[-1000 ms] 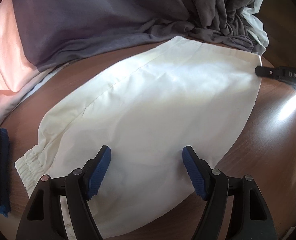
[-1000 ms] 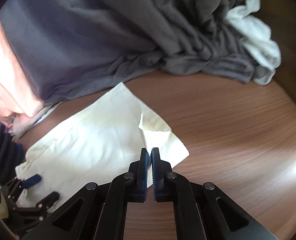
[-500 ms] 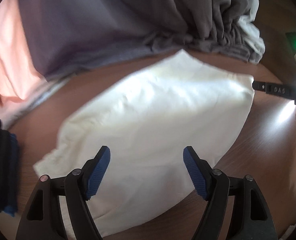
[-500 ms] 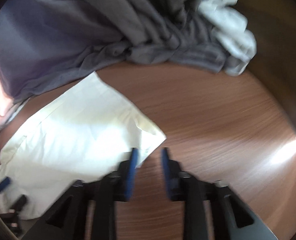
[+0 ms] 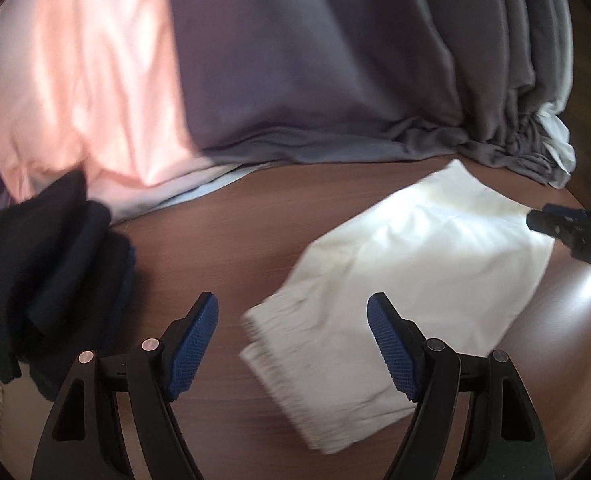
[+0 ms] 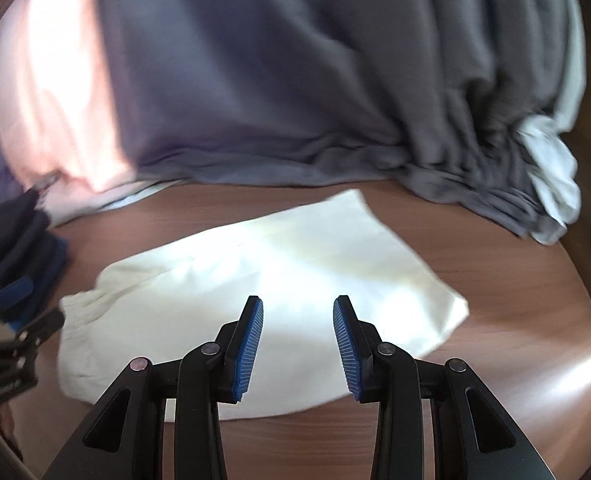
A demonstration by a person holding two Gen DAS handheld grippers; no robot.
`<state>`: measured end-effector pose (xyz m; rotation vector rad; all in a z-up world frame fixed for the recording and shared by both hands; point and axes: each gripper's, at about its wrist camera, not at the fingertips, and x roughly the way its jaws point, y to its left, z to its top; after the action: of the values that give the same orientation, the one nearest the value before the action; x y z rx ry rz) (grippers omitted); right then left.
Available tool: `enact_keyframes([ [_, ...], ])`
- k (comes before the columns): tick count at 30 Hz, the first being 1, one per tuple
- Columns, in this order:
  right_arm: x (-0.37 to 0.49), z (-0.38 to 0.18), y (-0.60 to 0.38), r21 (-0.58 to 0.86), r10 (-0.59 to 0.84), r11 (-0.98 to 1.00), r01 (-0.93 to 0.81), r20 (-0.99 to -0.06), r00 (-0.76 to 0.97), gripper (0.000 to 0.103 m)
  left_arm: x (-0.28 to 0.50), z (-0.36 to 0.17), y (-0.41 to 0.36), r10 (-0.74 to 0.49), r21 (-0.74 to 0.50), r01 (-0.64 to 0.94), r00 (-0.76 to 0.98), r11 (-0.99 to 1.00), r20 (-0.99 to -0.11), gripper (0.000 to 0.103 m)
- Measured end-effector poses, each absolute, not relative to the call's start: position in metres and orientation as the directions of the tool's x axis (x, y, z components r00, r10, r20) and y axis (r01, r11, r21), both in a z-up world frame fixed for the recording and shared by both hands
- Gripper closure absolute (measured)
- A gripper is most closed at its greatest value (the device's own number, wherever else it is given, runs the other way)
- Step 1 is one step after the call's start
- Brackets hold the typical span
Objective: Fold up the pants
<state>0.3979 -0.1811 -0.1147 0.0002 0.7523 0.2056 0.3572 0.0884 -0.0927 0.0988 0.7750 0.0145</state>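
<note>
The pants [image 6: 255, 288] were cream-white and plain. The table [image 6: 495, 360] was reddish-brown with a wood grain. Behind lay a grey cloth [image 6: 295, 80], a pale pink cloth [image 5: 83, 80] and a white cloth [image 6: 551, 176]. A stack [image 5: 55, 264] at the left was dark navy. Both grippers were black with ribbed blue pads [image 6: 249, 344].

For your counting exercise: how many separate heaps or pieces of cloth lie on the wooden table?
3: folded white pants mid-table; a dark folded stack at left; a grey-and-pink heap behind, which may hide more.
</note>
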Motion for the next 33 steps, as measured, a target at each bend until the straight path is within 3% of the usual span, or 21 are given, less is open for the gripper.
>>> enact_keyframes([
  [3, 0.396, -0.123, -0.158, 0.081, 0.226, 0.968, -0.237, -0.689, 0.689, 0.066, 0.359, -0.101, 0.109, 0.024, 0.035, 0.001, 0.706, 0.999, -0.708, 0.027],
  [11, 0.397, -0.146, -0.117, 0.051, 0.239, 0.952, -0.302, -0.741, 0.628, 0.066, 0.381, -0.132, 0.139, -0.116, -0.146, 0.010, 0.661, 0.989, -0.742, 0.050],
  [18, 0.404, -0.155, -0.111, 0.002, 0.200, 0.953, -0.304, -0.756, 0.623, 0.066, 0.400, -0.157, 0.151, -0.251, -0.336, -0.027, 0.608, 0.942, -0.753, 0.055],
  [20, 0.406, -0.159, -0.111, -0.010, 0.186, 0.955, -0.298, -0.763, 0.619, 0.066, 0.401, -0.160, 0.151, -0.270, -0.358, -0.029, 0.600, 0.933, -0.753, 0.067],
  [25, 0.408, -0.168, -0.114, -0.012, 0.170, 0.958, -0.286, -0.780, 0.602, 0.066, 0.391, -0.141, 0.145, -0.270, -0.358, -0.016, 0.624, 0.934, -0.733, 0.084],
  [33, 0.407, -0.171, -0.124, -0.013, 0.152, 0.965, -0.262, -0.787, 0.598, 0.066, 0.375, -0.125, 0.148, -0.290, -0.421, -0.115, 0.564, 0.900, -0.774, 0.087],
])
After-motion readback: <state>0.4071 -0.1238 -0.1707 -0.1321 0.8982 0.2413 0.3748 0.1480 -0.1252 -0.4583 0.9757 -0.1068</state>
